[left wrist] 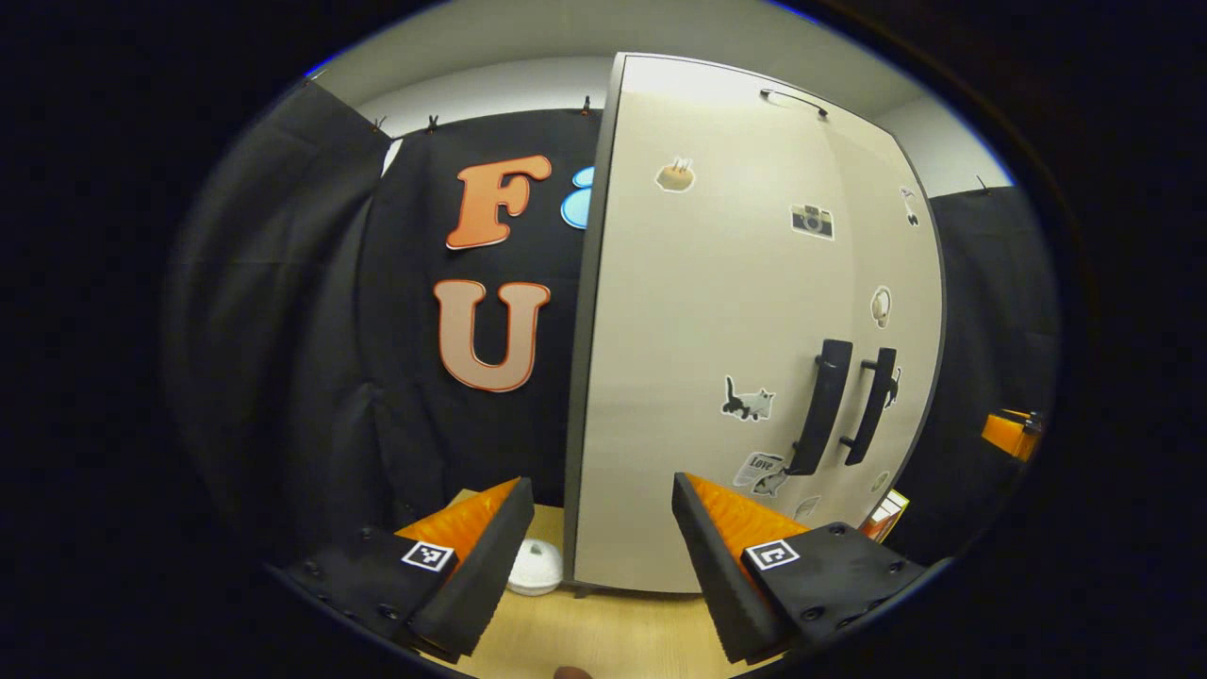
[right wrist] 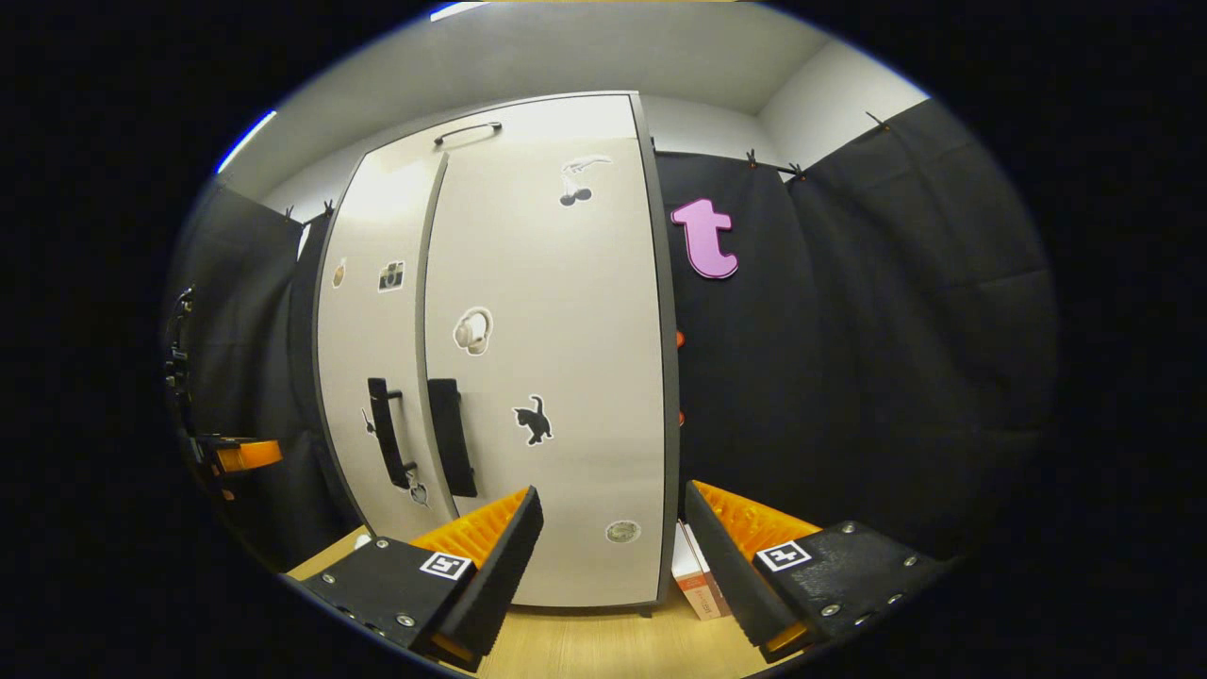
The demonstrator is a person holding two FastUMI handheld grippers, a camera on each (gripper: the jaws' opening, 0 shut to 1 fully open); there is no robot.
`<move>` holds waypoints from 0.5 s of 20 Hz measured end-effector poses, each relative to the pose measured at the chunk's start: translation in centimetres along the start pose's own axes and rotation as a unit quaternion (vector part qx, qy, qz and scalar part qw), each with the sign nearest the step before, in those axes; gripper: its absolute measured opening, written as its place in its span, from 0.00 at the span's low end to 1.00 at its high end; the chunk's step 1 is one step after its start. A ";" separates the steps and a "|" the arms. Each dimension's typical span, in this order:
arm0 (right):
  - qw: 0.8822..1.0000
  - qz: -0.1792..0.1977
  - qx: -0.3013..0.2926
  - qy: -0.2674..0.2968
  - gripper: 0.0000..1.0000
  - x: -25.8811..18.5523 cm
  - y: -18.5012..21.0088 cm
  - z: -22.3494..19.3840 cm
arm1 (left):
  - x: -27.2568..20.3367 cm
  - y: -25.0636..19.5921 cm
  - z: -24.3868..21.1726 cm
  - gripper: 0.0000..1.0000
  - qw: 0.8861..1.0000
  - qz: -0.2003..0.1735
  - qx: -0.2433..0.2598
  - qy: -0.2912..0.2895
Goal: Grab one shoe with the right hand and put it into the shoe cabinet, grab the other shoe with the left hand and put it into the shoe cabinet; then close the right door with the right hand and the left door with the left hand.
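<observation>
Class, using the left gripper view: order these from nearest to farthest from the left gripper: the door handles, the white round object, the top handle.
1. White round object, low on the table, between the gripper fingers.
2. Door handles, mid-door, right.
3. Top handle, on the cabinet's top, farthest.

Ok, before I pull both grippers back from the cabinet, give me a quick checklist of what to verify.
1. Left door shut: ok, it looks closed.
2. Right door shut: ok, it looks closed, handles side by side.
3. Shoes inside: cannot tell, the shut doors hide the interior.
4. Left gripper free: ok, jaws open, holding nothing.
5. Right gripper free: ok, jaws open, holding nothing.
</observation>
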State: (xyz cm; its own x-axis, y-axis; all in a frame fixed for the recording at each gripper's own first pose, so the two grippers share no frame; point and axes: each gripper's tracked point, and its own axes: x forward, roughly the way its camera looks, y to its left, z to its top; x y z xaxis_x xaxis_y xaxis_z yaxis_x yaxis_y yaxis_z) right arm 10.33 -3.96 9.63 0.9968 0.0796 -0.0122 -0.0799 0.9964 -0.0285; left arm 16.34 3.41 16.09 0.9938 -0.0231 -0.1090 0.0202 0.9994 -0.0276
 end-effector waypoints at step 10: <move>0.999 -0.028 -0.006 -0.023 0.94 -2.6 0.6 1.8 | -3.2 7.2 5.6 0.96 0.998 0.049 0.024 -0.039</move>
State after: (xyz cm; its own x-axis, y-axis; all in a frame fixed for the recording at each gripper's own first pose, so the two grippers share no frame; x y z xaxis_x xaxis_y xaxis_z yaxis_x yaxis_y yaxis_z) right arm 7.75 -3.55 11.41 0.9990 0.0247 0.0359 -0.0233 0.9990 -0.0394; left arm 13.94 10.82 21.76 0.9967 0.0750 -0.0307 -0.0741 0.9969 0.0279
